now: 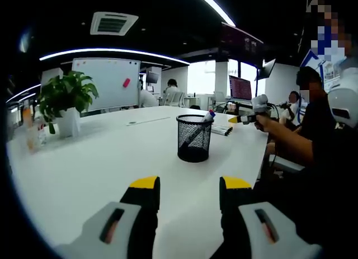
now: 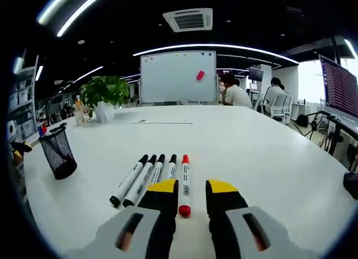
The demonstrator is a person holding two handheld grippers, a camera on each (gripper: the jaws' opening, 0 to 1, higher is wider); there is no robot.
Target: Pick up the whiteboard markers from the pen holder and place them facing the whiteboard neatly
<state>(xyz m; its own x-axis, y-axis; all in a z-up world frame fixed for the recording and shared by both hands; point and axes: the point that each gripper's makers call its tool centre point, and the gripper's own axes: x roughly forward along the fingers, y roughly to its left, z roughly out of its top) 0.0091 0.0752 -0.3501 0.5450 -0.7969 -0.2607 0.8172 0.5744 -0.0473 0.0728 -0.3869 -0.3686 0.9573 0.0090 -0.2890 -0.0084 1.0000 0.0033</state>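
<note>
- Black mesh pen holder (image 1: 194, 138) stands upright on the white table (image 1: 100, 164), straight ahead of the left gripper (image 1: 189, 193) and well apart from it. One marker (image 1: 200, 129) leans inside with its capped end poking over the rim, tipped to the right in the left gripper view.
- Left gripper's yellow-tipped jaws stand parted with nothing between them — it hangs low over bare table, aimed at the holder.
- That leaning marker is, by my reckoning, what the coming move turns on: its long axis slants up and away rather than standing plumb, so a reach from this side would need to meet the raised end above the rim.
- Five markers lie in a tidy row (image 2: 152, 177) on the table just in front of the right gripper (image 2: 187, 193), side by side and nearly touching — four black-capped and a red one (image 2: 184, 183) at the right end. Their long axes run away from the gripper toward the whiteboard (image 2: 178, 77) across the room.
- Right gripper is open and empty too; the red marker's near end lies between its jaws, ungripped.
- In the right gripper view the pen holder (image 2: 58, 152) sits far off to the left, so the left gripper looks the nearer one for fetching what remains.
</note>
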